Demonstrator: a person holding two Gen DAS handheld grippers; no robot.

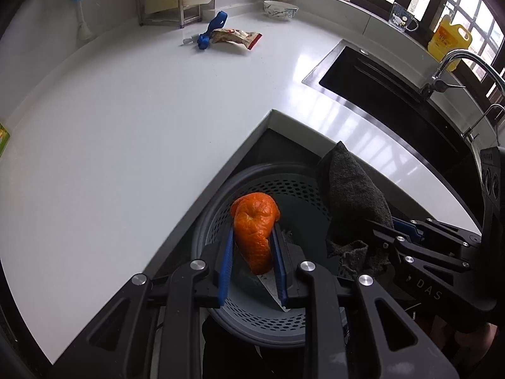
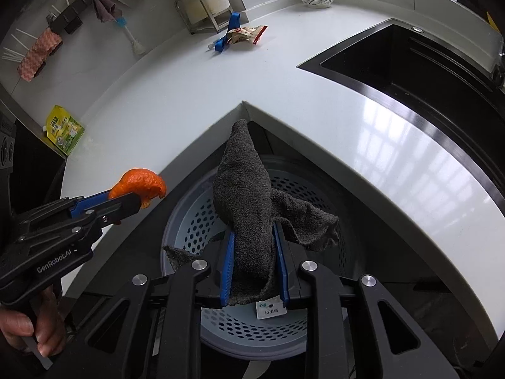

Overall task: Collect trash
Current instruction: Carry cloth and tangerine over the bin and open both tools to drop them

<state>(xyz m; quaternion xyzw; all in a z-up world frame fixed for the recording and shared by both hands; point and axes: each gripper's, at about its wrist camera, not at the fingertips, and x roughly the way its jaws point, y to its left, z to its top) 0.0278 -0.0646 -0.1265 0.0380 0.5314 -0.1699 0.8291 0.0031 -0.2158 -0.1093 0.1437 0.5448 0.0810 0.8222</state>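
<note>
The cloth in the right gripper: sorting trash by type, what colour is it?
Dark grey cloth, plain terry with no pattern; the right wrist view shows it best.

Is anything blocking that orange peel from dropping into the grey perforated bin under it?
Nothing visible does. The orange peel, clamped in the left gripper, hangs over the open grey perforated bin; the dark grey cloth hangs off to one side.

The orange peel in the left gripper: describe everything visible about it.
The orange peel is one curled, bright orange piece with a dimpled skin and a puckered stem end on top. It stands upright, clamped between the left gripper's blue fingers, over the perforated grey bin, near the counter edge.
</note>
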